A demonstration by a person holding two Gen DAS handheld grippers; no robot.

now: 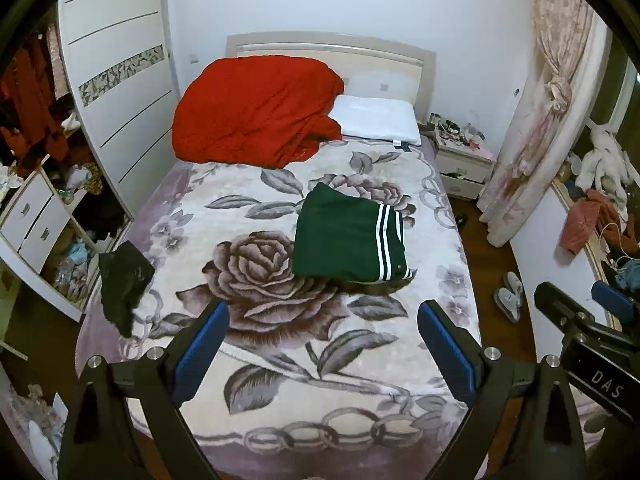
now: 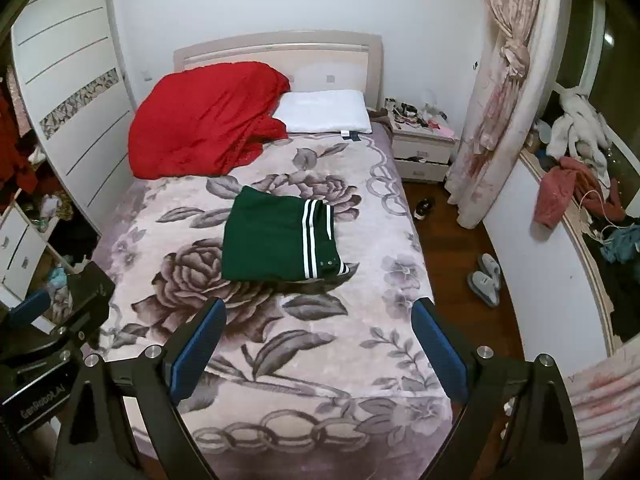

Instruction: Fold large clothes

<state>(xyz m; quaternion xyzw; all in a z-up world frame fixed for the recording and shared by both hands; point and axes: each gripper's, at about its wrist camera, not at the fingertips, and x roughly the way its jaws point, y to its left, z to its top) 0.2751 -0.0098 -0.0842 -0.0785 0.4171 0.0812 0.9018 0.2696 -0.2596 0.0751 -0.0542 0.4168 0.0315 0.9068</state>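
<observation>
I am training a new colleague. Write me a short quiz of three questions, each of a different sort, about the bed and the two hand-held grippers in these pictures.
1. True or false: the green garment lies folded on the floral blanket.
2. What lies beside the red quilt at the headboard? A) white pillow B) slippers C) black garment
3. Fill in: the left hand-held gripper and the right hand-held gripper are both ____ and hold nothing.

Key: 1 true. 2 A, the white pillow. 3 open.
</observation>
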